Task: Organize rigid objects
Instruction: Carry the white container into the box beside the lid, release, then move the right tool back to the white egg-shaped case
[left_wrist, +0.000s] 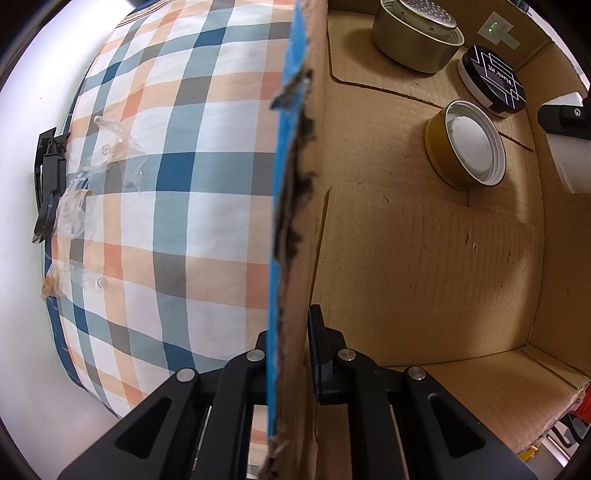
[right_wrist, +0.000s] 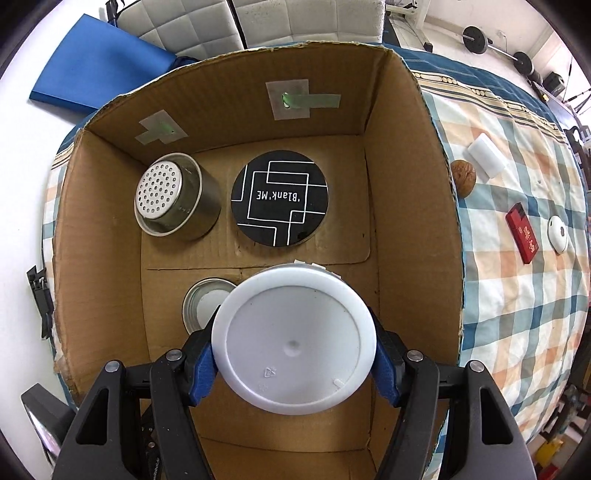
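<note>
Cardboard box (right_wrist: 402, 192) holds three tins; right fingers (right_wrist: 386, 363) pinch white jar (right_wrist: 295, 343), left fingers (left_wrist: 325, 354) pinch box wall.

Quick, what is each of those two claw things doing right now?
Left gripper: shut on the cardboard box wall.
Right gripper: shut on a white round container, held over the box.

The cardboard box (right_wrist: 402, 206) is brown. A round black tin (right_wrist: 279, 198) carries white line patterns and lettering. The jar (right_wrist: 293, 345) is white. The cloth (left_wrist: 177, 177) is checked white, orange, blue and grey. A red packet (right_wrist: 522, 233) lies nearby.
</note>
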